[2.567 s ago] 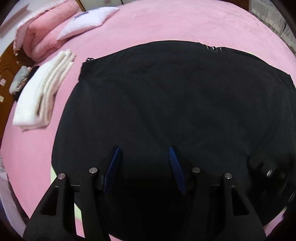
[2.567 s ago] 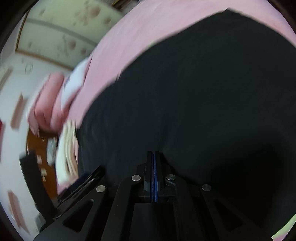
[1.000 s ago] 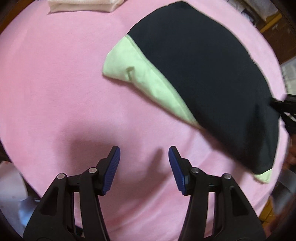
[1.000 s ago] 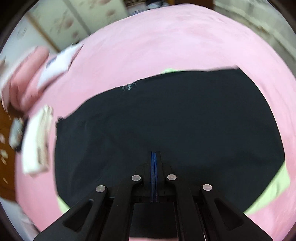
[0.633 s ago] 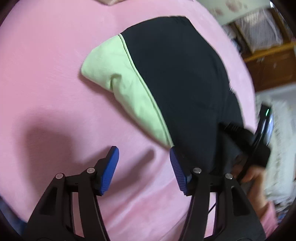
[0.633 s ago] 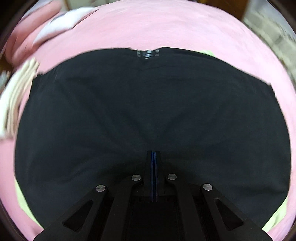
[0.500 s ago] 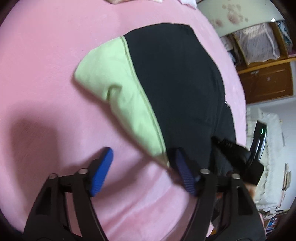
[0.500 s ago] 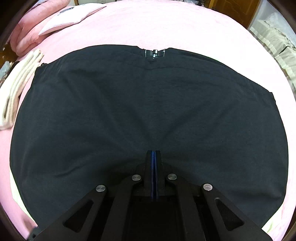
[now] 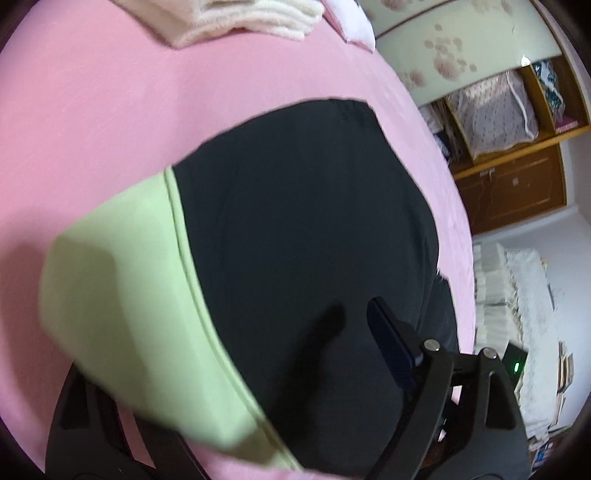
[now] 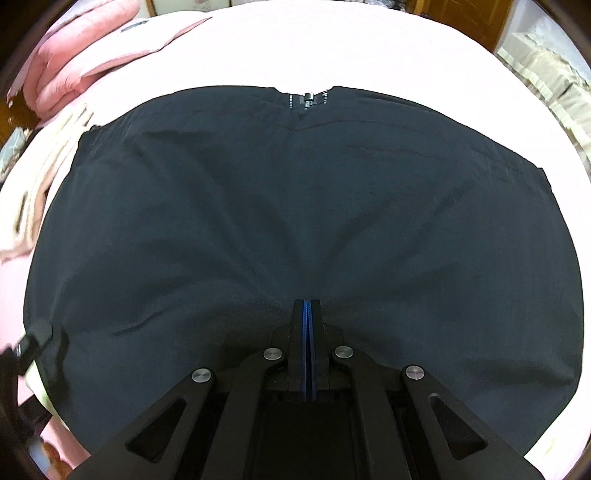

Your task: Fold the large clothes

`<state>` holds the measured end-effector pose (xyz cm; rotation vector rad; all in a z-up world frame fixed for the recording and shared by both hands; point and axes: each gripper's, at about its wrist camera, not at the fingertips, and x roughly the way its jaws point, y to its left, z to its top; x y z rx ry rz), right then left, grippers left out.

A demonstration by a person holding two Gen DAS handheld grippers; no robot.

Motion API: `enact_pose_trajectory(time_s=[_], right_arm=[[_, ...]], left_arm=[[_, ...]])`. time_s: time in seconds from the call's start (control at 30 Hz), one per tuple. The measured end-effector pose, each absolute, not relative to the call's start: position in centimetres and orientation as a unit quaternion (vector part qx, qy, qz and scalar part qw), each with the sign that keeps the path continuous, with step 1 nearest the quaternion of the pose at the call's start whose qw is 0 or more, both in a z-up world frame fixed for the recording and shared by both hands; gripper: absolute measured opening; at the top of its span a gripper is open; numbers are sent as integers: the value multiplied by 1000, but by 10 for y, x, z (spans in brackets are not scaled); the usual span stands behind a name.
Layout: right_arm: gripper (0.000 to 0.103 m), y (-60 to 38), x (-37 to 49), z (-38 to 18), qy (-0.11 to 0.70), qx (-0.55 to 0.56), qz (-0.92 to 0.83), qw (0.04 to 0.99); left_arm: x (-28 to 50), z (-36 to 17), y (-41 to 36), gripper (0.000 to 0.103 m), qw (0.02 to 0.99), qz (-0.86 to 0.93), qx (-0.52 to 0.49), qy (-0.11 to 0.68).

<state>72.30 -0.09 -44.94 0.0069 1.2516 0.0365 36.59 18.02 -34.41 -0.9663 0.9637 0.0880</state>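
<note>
Since the frame a second back, the left gripper has closed in from the bare pink bedcover onto the corner of the black garment; the pale green panel, then small and well ahead of the fingers, now fills the lower left of the left wrist view. Its jaws are opening wide. The green corner lies over the near finger and hides its tip; the far finger shows as a dark blue pad above the black cloth. Cloth sits between the two fingers, but the pads do not visibly press on it.

Right gripper: jaws fully together, only a thin blue line between the pads. Its tip stands at the near middle of the garment, and creases radiate away from that point. Whether a fold of cloth is pinched between the pads cannot be told.

Garment position: spread flat on the bedcover, filling most of the right wrist view, zipper at the far edge.

Farther out: folded cream towels lie on the bedcover beyond the garment, well apart from it. Pink bedding is piled at the far left. Wooden shelving stands past the bed.
</note>
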Motion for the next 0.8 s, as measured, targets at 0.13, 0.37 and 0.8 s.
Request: enact_pose_trajectory(time_s=[0.13,0.37,0.8], right_arm=[[1,-11,723,-453,582,11,20,813],[1,-30,701,-441,582,18,19,813],[1,-37,692,-424,580,4,34,814]], left_arm=[[385,-350,184,86,782,49,-443,435],[379,-345,189,25,800,85,-431,409],[360,-257,151,8,844,-37,-416,336]])
